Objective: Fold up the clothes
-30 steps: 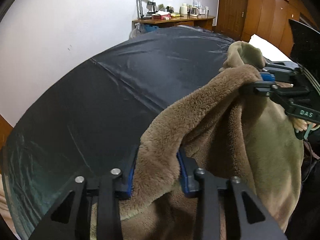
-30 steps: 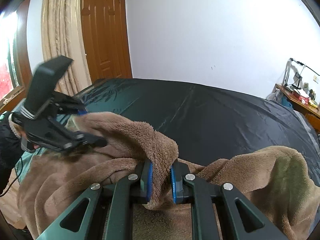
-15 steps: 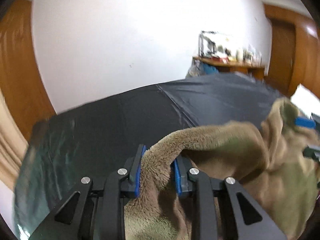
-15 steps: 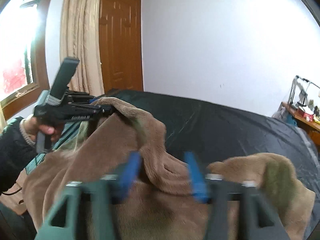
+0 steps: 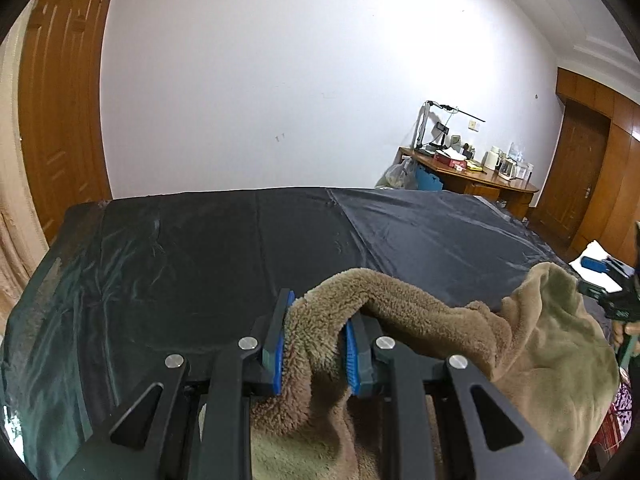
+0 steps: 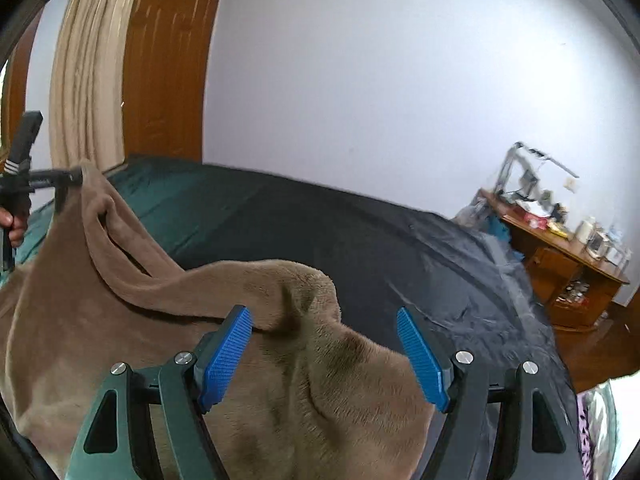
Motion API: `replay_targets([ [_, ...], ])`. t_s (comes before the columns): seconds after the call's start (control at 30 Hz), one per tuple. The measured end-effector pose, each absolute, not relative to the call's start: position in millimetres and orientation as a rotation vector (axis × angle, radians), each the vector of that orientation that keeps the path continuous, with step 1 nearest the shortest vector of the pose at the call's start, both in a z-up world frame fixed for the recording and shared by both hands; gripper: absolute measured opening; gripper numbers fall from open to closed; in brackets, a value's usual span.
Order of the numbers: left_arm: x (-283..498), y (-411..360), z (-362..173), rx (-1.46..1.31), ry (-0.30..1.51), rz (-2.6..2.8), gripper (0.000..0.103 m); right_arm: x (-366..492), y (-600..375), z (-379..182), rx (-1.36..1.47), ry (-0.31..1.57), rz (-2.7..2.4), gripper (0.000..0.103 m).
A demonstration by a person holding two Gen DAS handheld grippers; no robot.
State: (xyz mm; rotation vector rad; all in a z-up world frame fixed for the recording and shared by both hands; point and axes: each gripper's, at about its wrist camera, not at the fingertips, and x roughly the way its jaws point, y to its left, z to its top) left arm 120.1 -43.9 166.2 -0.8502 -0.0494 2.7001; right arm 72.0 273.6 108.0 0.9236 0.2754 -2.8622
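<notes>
Two grippers, one brown fleece garment [image 5: 540, 344] over a dark bedcover [image 5: 360, 240]. Left gripper [image 5: 316, 340]: blue pads pressed onto a bunched ridge of the fleece, held between the fingers and raised off the cover. Right gripper [image 6: 324, 356]: fingers spread wide, pinching nothing, a loose fold of the fleece slumped between and just below the pads. Fabric strung sideways from the left gripper's pinch toward the right gripper, long axis running across both sets of fingers, bulk hanging below them toward the person. Free edge nearest the right gripper's open fingers, directly ahead and beneath; likely hinge of any next grasp, though whether a fold is opening or closing cannot be judged.
</notes>
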Motion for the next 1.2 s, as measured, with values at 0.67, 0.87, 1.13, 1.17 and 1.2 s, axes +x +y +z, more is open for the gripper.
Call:
replay_targets([
  [0.67,143.7,-52.0,207.5,-0.669,-0.214,2.703,0.026,61.7,262.2,134.9,0.886,0.434,-3.121,0.015],
  [0.87,175.2,-64.8,261.3,-0.447,-0.329,2.682,0.026,117.9,224.3,218.3,0.290,0.625,-3.390,0.015],
  [1.13,253.2,-86.9,357.6,-0.009,-0.460,2.619,0.026,199.2,189.8,312.6,-0.644,0.688,-3.570,0.015],
  [1.17,267.4,-86.7,368.1,0.053,-0.456,2.603,0.026,212.4,188.5,323.4,-0.760,0.645,-3.577,0.015],
  [1.2,281.5,-86.4,378.5,0.114,-0.451,2.585,0.026,226.1,186.8,334.4,-0.876,0.598,-3.578,0.015],
])
